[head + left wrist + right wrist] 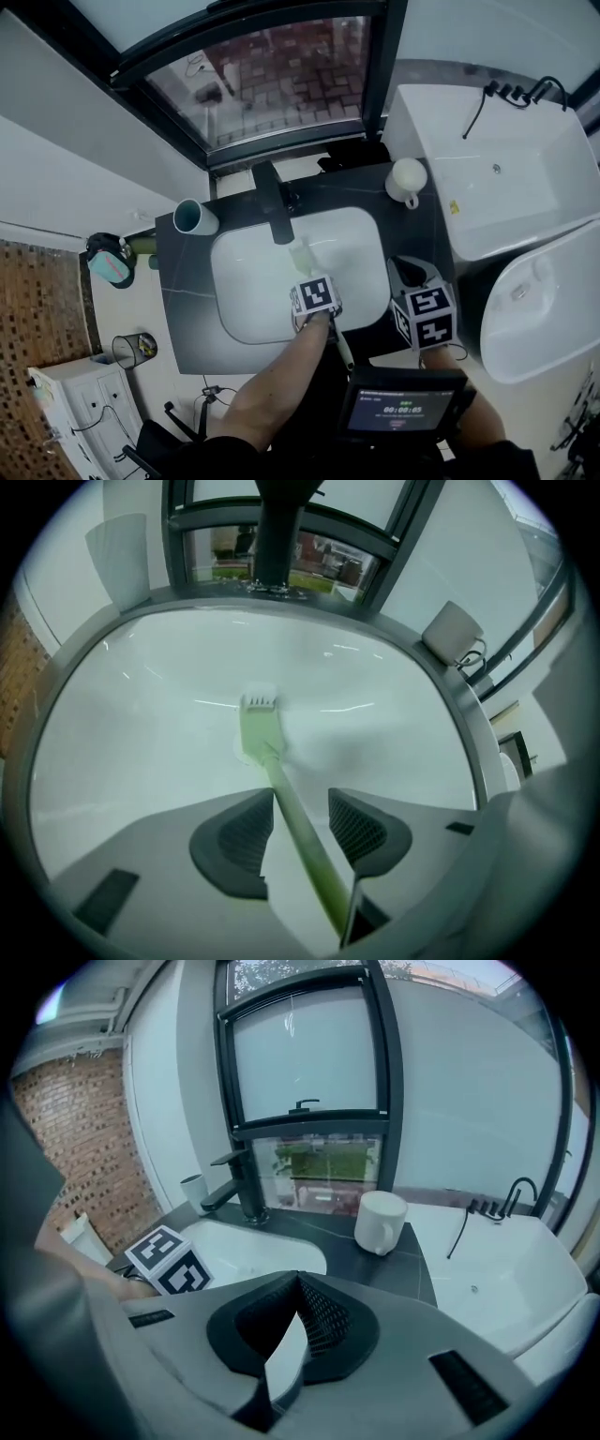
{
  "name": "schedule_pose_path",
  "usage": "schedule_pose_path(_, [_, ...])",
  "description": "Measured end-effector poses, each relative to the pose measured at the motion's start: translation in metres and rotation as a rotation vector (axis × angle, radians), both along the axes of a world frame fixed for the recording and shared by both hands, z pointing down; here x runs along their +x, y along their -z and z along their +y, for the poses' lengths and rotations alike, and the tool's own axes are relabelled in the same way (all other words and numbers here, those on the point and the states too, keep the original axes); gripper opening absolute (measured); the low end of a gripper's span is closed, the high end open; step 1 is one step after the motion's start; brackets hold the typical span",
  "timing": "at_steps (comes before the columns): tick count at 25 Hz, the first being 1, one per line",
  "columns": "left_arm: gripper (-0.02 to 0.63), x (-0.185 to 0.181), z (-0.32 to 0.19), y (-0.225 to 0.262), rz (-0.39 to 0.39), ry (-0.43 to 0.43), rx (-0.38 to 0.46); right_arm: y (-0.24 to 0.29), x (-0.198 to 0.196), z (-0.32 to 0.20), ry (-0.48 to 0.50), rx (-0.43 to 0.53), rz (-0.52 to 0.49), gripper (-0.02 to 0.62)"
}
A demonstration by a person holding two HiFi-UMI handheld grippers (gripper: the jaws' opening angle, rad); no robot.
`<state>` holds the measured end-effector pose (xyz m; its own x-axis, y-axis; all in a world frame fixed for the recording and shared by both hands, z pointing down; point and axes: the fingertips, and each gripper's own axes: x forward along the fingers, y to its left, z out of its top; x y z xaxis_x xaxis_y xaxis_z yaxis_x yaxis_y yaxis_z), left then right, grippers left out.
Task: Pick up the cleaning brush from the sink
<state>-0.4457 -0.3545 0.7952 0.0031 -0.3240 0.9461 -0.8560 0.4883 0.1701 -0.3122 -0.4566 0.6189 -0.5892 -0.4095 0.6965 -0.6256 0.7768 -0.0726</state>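
Note:
A pale green cleaning brush [302, 255] lies in the white sink [251, 281], its head toward the faucet and its long handle running back over the front rim. My left gripper [309, 281] hangs over the basin, pointing steeply down. In the left gripper view the brush [261, 722] rests on the sink [141, 724] floor, and its handle passes between the jaws of my left gripper [300, 803], which stand open with a gap at the right pad. My right gripper [300, 1283] is shut and empty, held over the dark counter [375, 192] to the right of the basin.
A black faucet [272, 202] rises behind the basin. A teal cup [195, 217] stands at the counter's back left and a white mug [407, 180] at its back right. A white bathtub [525, 169] lies to the right, a wire wastebasket [134, 349] on the floor at left.

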Motion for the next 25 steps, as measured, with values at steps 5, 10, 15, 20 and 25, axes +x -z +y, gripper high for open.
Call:
schedule_pose_path(5, [0.199,-0.009,0.003,-0.022,0.058,0.070,-0.063,-0.014,-0.017,-0.002,-0.014,-0.056,0.039,-0.012])
schedule_pose_path(10, [0.111,-0.012,0.009,-0.032,0.093,0.108,-0.103,-0.025,-0.020,0.005,-0.044,-0.104,0.043,-0.012])
schedule_pose_path(15, [0.055,-0.007,0.014,-0.029,0.098,0.125,-0.112,-0.011,-0.009,0.004,-0.057,-0.082,0.023,-0.012])
schedule_pose_path(20, [0.054,-0.002,0.026,-0.012,0.137,0.151,-0.111,0.009,0.004,0.009,-0.084,-0.060,0.001,-0.012])
schedule_pose_path(25, [0.052,0.008,0.037,0.028,0.167,0.132,-0.042,0.035,0.019,0.032,-0.113,-0.034,-0.027,-0.012])
